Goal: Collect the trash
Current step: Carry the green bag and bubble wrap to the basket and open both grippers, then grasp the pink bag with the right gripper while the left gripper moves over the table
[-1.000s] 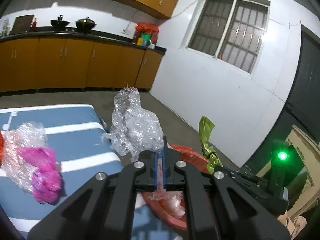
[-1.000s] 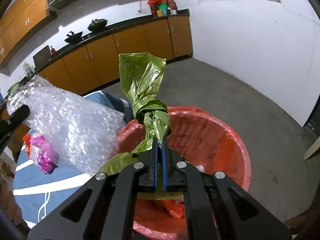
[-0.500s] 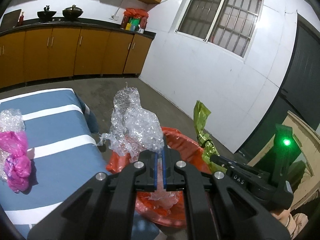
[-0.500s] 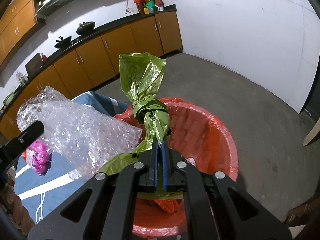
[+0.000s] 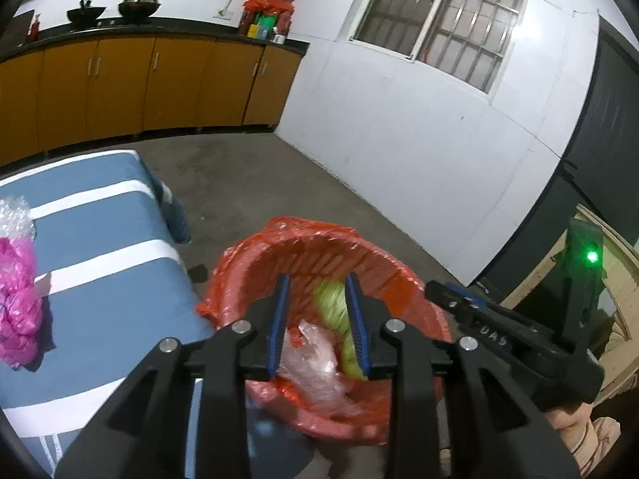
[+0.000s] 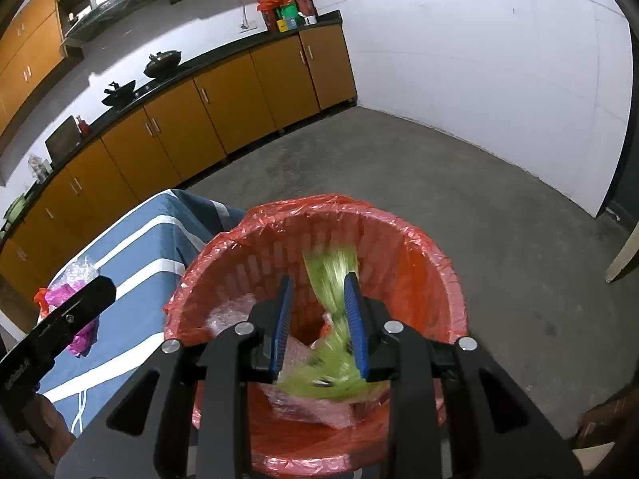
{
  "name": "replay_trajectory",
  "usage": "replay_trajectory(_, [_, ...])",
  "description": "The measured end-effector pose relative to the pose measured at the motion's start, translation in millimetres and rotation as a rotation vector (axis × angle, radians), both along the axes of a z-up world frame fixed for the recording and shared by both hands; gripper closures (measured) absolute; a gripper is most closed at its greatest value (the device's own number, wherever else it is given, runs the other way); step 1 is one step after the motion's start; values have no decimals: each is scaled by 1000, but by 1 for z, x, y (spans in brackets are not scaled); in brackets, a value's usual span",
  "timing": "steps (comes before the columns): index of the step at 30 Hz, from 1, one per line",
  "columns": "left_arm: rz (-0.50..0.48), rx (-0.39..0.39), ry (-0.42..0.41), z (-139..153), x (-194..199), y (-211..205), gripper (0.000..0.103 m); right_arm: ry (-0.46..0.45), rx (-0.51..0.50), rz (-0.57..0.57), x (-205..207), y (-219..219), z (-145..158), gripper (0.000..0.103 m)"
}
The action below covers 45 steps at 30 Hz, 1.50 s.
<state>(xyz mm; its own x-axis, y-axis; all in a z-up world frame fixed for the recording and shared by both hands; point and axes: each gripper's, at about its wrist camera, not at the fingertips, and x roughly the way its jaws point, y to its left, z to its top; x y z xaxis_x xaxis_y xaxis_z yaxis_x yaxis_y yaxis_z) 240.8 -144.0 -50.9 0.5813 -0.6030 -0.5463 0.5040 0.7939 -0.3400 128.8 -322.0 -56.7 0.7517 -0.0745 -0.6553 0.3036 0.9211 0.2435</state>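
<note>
both wraps dropped into bin, fingers opening, seemingly empty

A home kitchen; orange-brown wooden base cabinets run under a long black counter surface; two dark lidded woks sit there, matching wall cupboards hang above, beside a barred window, over bare concrete floor.

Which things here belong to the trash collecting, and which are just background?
Job:
- red-lined bin
- green bag, blurred, dropping in
- bubble wrap in the bin
- pink bag with bubble wrap, still on the striped table
- left gripper and right gripper, jaws opening

Background:
- woks
- cabinets
- window
</note>
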Motion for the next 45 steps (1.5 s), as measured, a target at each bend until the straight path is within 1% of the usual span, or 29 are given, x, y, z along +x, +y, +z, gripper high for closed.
replay_trajectory(2, [29,-1,3,-1,2,10,69,2,-1,-1,0,0,0,75])
replay_trajectory(4, [63,8,-4,-1,1,18,62,5,-7,2,0,1,0,75])
replay_trajectory(8, [151,45,-13,-2,-1,44,52,6,-21,32,3,11,1,75])
replay_trajectory(11, [208,85,-30,-3,-5,62,46,-2,-27,81,6,27,4,75])
replay_trajectory(14, [274,119,-52,-2,-10,86,41,-4,-30,150,14,50,5,75])
replay_trajectory(16, [325,133,-61,-2,-14,107,40,-7,-33,197,20,66,7,75])
replay_trajectory(20, [440,163,-77,-2,-22,155,39,-16,-28,303,34,108,11,75])
replay_trajectory(22, [512,195,-101,-2,-28,184,37,-21,-27,349,41,128,13,75])
replay_trajectory(23, [538,209,-110,-2,-30,193,35,-23,-25,382,46,142,14,74])
replay_trajectory(25, [601,241,-133,-1,-35,214,33,-33,-23,420,51,163,16,55])
replay_trajectory(26, [638,257,-141,-1,-38,227,31,-42,-23,442,54,176,17,52])
replay_trajectory(29, [713,269,-139,-2,-43,258,29,-52,-38,504,62,209,20,51])
replay_trajectory(34, [818,250,-116,-4,-50,300,26,-35,-44,580,80,256,15,49])
replay_trajectory(39, [864,249,-99,-6,-57,320,26,-2,-49,626,94,293,4,49])
replay_trajectory(42, [881,245,-92,-8,-59,330,26,12,-53,634,97,304,0,49])
replay_trajectory(44, [890,241,-88,-11,-60,334,26,20,-54,631,100,309,-4,44])
replay_trajectory(45, [893,239,-86,-11,-60,336,26,22,-54,627,101,311,-6,40])
